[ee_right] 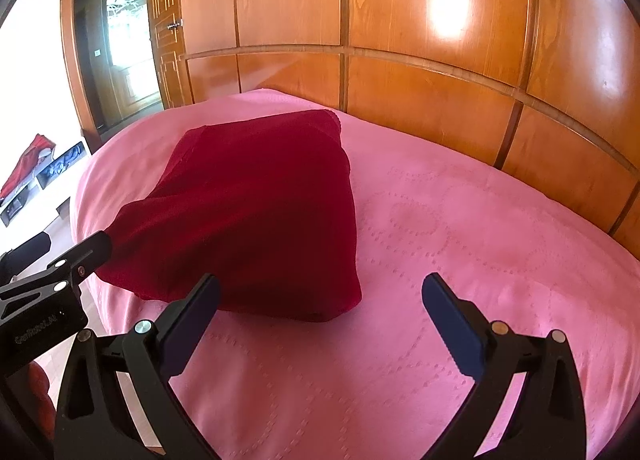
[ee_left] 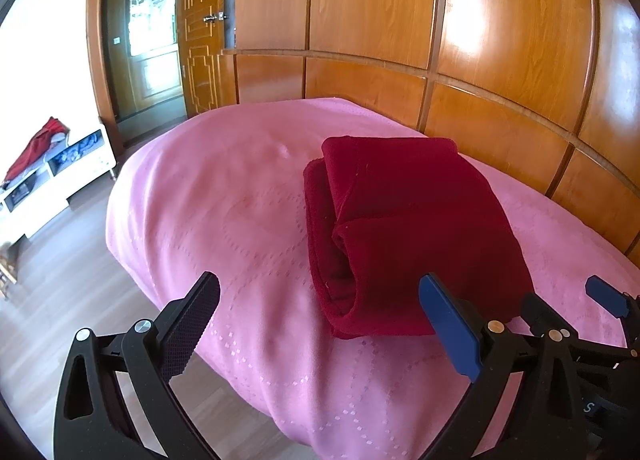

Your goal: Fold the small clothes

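Observation:
A dark red garment [ee_left: 408, 232] lies folded into a thick bundle on the pink bedspread [ee_left: 224, 219]. My left gripper [ee_left: 320, 300] is open, its jaws wide apart just in front of the bundle's near left edge, holding nothing. In the right wrist view the garment [ee_right: 256, 211] sits to the left and the left gripper's finger [ee_right: 94, 250] touches its near left corner. My right gripper [ee_right: 320, 300] is open and empty, over the bedspread [ee_right: 460, 227] just right of the bundle's near edge. The right gripper's fingers [ee_left: 606, 296] show at the left wrist view's right edge.
A glossy wooden panelled wall [ee_left: 440, 39] runs behind the bed. A wooden door [ee_left: 200, 27] stands open at the back left. A white low cabinet [ee_left: 52, 179] with a red cloth [ee_left: 38, 147] on it stands left on the wooden floor [ee_left: 60, 280].

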`<act>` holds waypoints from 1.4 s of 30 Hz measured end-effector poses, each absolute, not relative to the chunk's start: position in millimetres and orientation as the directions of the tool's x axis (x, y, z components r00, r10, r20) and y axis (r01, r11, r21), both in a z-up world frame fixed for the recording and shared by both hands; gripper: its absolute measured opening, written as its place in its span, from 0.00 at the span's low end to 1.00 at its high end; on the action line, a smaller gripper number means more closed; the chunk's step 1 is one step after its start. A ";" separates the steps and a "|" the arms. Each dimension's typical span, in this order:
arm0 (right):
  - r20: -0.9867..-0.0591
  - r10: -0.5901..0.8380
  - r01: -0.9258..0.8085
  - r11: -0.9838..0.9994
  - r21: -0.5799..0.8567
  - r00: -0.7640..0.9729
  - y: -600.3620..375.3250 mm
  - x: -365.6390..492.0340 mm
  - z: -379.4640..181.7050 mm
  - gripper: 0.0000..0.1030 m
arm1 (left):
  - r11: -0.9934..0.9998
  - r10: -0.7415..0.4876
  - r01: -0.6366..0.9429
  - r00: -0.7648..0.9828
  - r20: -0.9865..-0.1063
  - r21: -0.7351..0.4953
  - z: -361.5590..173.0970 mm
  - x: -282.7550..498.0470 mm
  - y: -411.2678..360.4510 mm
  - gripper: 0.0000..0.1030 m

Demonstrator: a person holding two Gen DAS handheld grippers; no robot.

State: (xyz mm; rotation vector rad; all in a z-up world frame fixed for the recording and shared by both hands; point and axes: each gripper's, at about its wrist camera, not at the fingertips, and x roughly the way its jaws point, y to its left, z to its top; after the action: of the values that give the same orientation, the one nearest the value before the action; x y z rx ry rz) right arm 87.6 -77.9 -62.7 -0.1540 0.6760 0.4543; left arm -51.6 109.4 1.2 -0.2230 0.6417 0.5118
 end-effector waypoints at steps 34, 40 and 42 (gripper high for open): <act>-0.630 0.370 -0.471 0.882 0.007 0.683 -76.2 83.7 -61.3 0.98 | 0.857 0.406 -0.514 0.705 -0.582 -0.025 14.7 -56.2 111.7 0.96; -0.631 0.375 -0.477 0.879 0.009 0.679 -74.5 83.4 -62.1 0.98 | 0.855 0.410 -0.517 0.704 -0.580 -0.022 15.4 -57.7 114.8 0.96; -0.632 0.375 -0.478 0.878 0.008 0.678 -74.3 83.7 -62.2 0.98 | 0.855 0.410 -0.518 0.703 -0.580 -0.023 15.6 -58.6 115.5 0.96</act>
State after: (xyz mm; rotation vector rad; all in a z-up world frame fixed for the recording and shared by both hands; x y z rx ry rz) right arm 83.7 -74.3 -62.2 -0.1629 0.6716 0.4816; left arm -58.6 115.5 15.6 -0.1908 0.5973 0.5200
